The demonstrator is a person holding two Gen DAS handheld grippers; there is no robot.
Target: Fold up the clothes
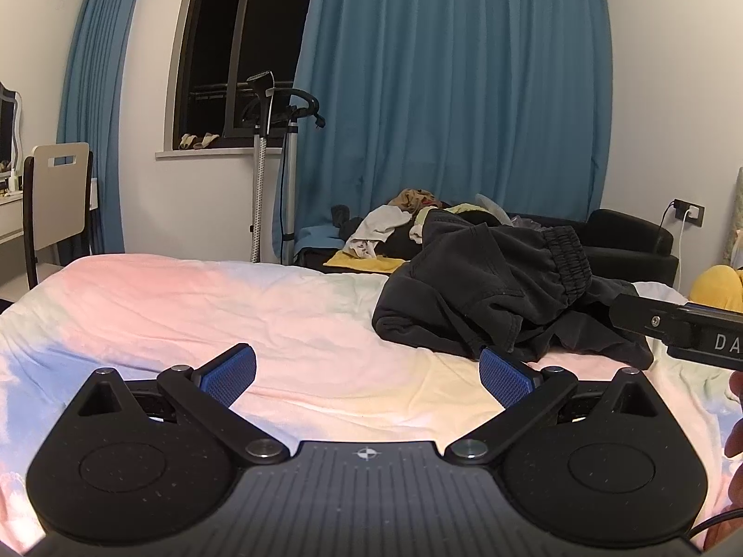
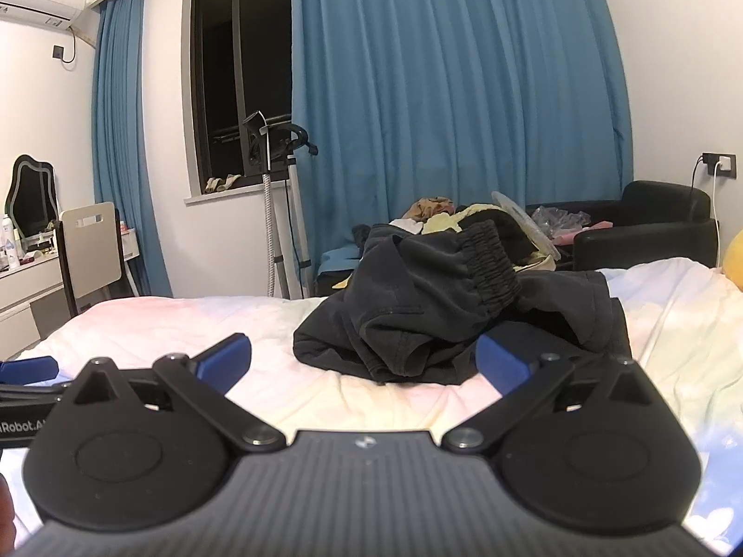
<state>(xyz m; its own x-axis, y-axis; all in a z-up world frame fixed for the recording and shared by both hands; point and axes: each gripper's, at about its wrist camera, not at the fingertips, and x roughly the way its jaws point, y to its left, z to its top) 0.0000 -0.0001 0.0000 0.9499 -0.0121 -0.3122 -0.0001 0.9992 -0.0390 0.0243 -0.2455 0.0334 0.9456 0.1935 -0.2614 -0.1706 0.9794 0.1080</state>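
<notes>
Two claws hover over your bed, both with jaws spread wide and holding nothing; your left claw sees the crumpled black trousers off to its right, plus the letters "DA" on the other claw's body; your right claw faces them straight ahead, and alone shows the air conditioner and "Robot.A" lettering.

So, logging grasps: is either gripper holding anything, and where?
Nothing held. Left gripper and right gripper are open, short of the black pants.
</notes>
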